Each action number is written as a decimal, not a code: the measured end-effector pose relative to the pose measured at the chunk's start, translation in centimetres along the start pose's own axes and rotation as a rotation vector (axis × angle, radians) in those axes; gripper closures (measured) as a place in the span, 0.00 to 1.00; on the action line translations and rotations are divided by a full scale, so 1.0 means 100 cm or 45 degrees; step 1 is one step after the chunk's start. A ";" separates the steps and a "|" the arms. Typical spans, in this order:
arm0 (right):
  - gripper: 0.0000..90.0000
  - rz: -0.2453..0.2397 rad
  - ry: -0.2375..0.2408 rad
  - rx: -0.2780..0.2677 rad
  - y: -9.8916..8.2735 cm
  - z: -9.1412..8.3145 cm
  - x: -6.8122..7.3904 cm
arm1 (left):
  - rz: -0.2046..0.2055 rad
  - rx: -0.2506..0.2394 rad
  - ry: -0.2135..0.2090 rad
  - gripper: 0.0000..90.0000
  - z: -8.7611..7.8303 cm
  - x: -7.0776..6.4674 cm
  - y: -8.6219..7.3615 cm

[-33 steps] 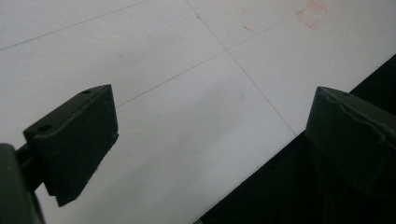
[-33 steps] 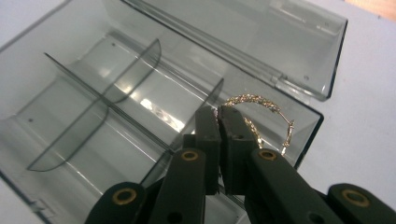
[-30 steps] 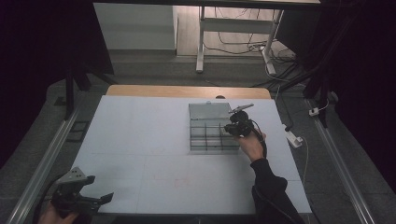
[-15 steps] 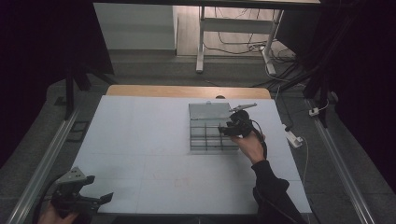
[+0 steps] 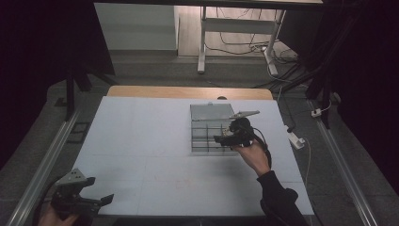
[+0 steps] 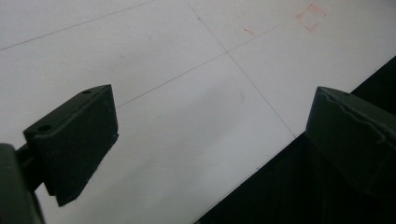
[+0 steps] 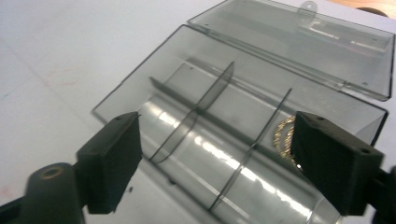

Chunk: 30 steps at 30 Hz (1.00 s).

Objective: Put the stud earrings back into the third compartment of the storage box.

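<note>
A clear plastic compartment box [image 5: 205, 135] lies on the white table with its lid [image 5: 209, 112] folded back flat. My right gripper [image 5: 220, 140] hovers over the box's near right part. Its jaws have just been opening and stand wide, with nothing gripped. In the right gripper view [image 7: 217, 140] they frame the dividers of the box [image 7: 196, 93]. A gold coiled piece [image 7: 284, 136] lies in the right-hand compartment, partly behind one pad. My left gripper [image 5: 99, 189] is open at the table's near left corner, and in its own view [image 6: 210, 121] bare table shows between the jaws.
The white table [image 5: 141, 141] has a wooden strip along its far edge [image 5: 188, 92]. Faint red marks [image 6: 310, 16] sit near the table's front middle. A white power strip [image 5: 295, 139] lies off the right edge. Metal rails run along both sides.
The right hand has drawn back from the box's far right part toward its near edge and lifted a little. The left gripper has stayed put.
</note>
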State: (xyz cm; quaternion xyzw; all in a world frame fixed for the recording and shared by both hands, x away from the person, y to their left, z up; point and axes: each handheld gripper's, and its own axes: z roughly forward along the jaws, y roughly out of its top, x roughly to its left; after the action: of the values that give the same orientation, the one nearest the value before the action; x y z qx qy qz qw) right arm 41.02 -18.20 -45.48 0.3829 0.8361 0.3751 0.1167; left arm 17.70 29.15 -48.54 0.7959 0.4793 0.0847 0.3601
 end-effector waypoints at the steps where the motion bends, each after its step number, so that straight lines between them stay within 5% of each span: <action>1: 0.15 0.001 0.002 -0.003 -0.001 -0.003 0.002 | 0.000 0.000 0.000 0.03 0.000 0.000 0.000; 12: 0.06 -0.012 0.038 -0.050 -0.016 -0.035 0.018 | -0.009 0.000 -0.001 0.03 0.000 0.000 0.000; 30: 0.00 0.020 -0.026 -0.123 -0.073 -0.100 0.024 | -0.009 0.001 0.001 0.03 0.000 0.000 0.001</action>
State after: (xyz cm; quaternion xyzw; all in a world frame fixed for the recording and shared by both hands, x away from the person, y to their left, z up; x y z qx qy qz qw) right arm 30.49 -24.96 -43.58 0.3872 0.8127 0.4121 0.1406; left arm 17.77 29.11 -48.54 0.7943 0.4822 0.0834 0.3600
